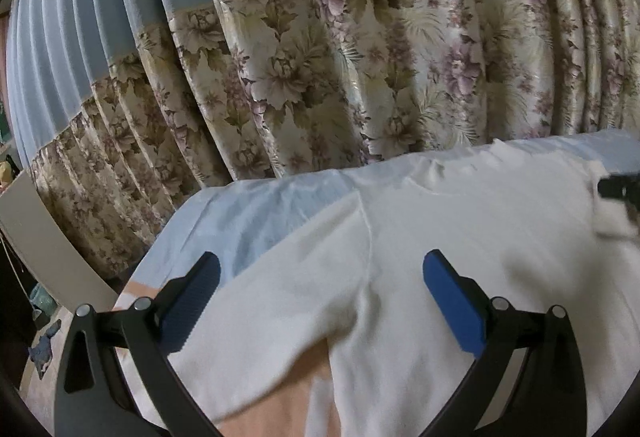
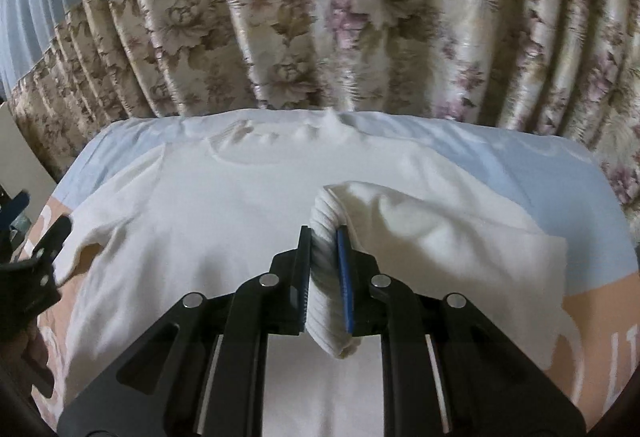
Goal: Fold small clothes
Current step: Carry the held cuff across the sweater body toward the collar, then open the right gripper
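A white long-sleeved top [image 1: 460, 237] [image 2: 192, 221] lies spread on the bed, neckline toward the curtain. In the right wrist view my right gripper [image 2: 325, 237] is shut on the ribbed cuff [image 2: 325, 213] of its right sleeve [image 2: 440, 237], which is lifted and drawn across the body of the top. In the left wrist view my left gripper [image 1: 320, 269] stands open above the left shoulder and armpit of the top, with nothing between its fingers. The left gripper [image 2: 36, 237] also shows at the left edge of the right wrist view, and the right gripper [image 1: 622, 193] at the right edge of the left one.
The bedspread [image 2: 560, 193] is light blue and peach [image 2: 500, 301]. A flowered curtain [image 1: 320, 69] with a blue upper part hangs right behind the bed. A pale board [image 1: 44, 237] and the floor with clutter [image 1: 40, 349] lie off the bed's left side.
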The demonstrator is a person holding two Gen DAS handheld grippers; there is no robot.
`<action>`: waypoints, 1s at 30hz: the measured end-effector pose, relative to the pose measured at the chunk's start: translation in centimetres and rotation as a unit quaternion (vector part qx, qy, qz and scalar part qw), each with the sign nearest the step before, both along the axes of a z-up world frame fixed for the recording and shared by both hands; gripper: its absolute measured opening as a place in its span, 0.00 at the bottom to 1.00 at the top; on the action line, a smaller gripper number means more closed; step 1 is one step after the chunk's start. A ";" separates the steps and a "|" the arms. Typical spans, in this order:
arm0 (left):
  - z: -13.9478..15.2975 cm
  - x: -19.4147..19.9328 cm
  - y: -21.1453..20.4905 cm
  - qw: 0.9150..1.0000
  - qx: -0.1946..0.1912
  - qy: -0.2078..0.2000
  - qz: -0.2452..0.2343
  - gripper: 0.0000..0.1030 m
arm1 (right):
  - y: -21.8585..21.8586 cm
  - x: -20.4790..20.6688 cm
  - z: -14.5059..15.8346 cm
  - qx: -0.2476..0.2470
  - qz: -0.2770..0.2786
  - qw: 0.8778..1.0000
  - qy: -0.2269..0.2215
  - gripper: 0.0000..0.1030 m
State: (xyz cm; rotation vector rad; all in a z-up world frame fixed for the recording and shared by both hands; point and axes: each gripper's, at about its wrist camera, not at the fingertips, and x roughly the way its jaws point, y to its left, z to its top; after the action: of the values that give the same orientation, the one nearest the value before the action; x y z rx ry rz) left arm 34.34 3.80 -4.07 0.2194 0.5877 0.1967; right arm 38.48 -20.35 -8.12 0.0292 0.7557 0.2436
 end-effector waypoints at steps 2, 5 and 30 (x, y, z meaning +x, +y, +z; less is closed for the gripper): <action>0.0 1.3 0.9 1.000 -0.006 0.004 0.007 0.98 | 1.6 0.4 -0.2 0.003 0.008 1.000 0.002 0.13; -0.2 2.6 2.2 0.999 -0.022 0.017 0.018 0.98 | 4.1 1.0 -0.5 0.004 0.019 1.000 0.005 0.13; -0.7 2.5 12.0 0.994 -0.040 0.040 0.089 0.98 | 20.2 5.1 -0.2 0.044 0.113 0.992 0.031 0.37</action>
State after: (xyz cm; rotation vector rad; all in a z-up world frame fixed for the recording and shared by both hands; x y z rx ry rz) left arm 36.84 15.79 -4.78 0.0969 0.6947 0.3372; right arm 43.62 -0.11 -8.37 0.0356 0.8093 0.4939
